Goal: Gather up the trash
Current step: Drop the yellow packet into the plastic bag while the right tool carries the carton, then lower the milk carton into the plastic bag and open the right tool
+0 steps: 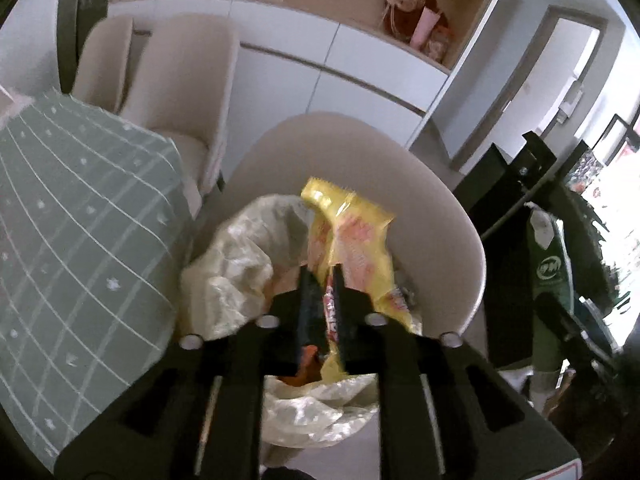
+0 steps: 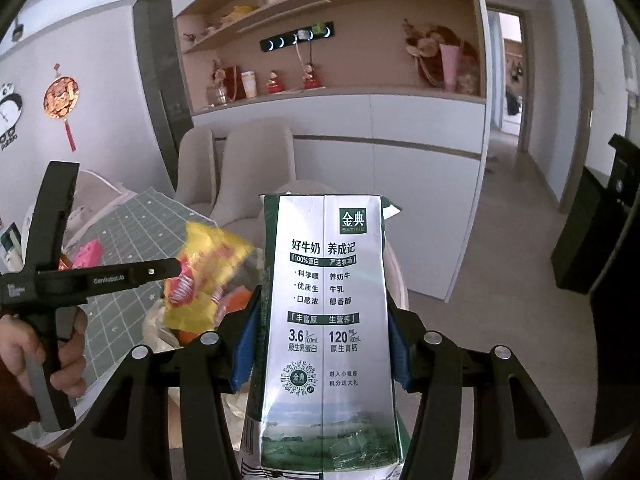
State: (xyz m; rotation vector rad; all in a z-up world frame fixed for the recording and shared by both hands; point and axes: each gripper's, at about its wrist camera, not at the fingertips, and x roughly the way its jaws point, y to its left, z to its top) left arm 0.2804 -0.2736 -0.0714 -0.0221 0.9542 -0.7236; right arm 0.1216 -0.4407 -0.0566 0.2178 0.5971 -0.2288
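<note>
The left tongs stood slightly parted with the yellow wrapper between their tips, over the lined bin on the chair just beside the counter's rounded edge; whether the pads pressed it, I could not tell. The right tongs gripped the upright milk carton by its sides, near the same bin. A hand held the left tool.

Glossy yellow plastic wrapper, crinkled
</note>
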